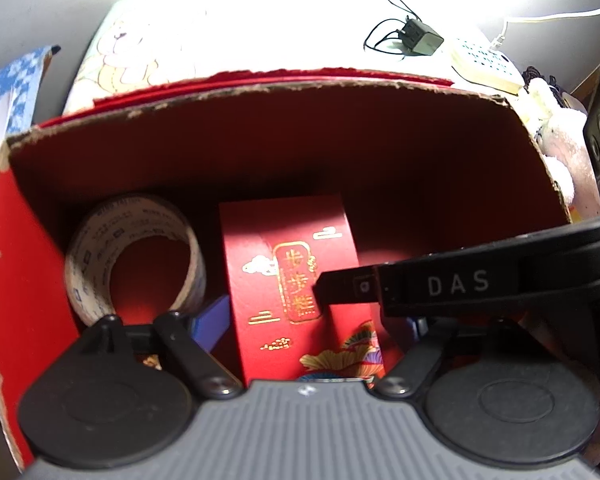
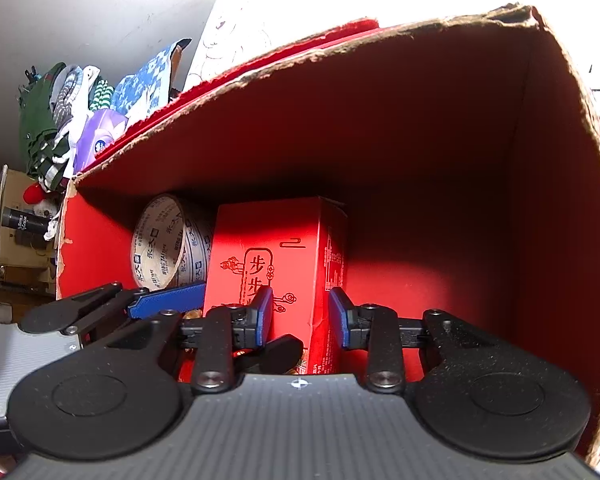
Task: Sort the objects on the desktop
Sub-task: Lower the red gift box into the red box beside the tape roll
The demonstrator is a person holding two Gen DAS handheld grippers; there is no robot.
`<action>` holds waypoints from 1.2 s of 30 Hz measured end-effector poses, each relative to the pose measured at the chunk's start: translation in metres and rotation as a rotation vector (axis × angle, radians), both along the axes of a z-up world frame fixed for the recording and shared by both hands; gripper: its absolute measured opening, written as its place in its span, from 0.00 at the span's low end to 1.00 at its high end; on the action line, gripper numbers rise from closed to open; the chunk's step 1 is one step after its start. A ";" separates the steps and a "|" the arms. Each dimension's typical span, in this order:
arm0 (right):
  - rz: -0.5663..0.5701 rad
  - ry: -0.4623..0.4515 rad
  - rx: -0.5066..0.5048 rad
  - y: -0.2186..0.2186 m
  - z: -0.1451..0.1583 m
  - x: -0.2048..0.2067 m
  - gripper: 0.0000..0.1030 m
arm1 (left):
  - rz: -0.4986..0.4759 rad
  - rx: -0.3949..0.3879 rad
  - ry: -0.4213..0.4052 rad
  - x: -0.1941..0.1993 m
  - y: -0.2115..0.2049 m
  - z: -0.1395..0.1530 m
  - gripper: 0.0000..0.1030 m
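- The red carton stands inside the red cardboard box, at its middle; gold Chinese characters run down a framed label on its front, with fine print on its side too small to read.
- The tape roll leans just left of the carton, touching it, printed "WING TAI" among Chinese characters.
- "DAS" is lettered in white on the right gripper's black finger where it crosses the left wrist view.
- Right gripper: blue pads spread, one on each side of the carton's near corner, not pressing it.
- Left gripper: jaws wide apart around the carton; contact cannot be told.
- Beyond the box, a black charger lies on the white desk.
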State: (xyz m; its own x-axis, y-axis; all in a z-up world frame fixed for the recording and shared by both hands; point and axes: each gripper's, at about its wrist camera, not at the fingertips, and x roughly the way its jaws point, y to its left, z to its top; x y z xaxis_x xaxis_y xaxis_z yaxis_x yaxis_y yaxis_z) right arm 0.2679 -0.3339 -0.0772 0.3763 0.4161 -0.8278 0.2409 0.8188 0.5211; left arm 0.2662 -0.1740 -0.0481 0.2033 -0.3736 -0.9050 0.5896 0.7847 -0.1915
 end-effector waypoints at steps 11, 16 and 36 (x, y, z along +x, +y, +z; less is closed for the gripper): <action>0.011 -0.021 -0.009 0.004 0.002 0.000 0.35 | -0.015 -0.016 -0.032 -0.003 0.003 0.005 0.83; 0.007 -0.022 -0.002 0.004 0.001 0.000 0.36 | -0.014 -0.019 -0.036 -0.002 -0.001 0.004 0.83; 0.015 -0.047 -0.006 0.007 0.004 -0.001 0.36 | 0.000 -0.002 -0.044 0.000 0.000 0.004 0.85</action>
State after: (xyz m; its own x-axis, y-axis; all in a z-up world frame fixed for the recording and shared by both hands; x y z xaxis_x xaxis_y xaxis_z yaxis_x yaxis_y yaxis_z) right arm 0.2664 -0.3267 -0.0734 0.4090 0.4167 -0.8119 0.2038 0.8255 0.5263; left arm 0.2658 -0.1743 -0.0437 0.2431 -0.3752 -0.8945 0.5971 0.7846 -0.1669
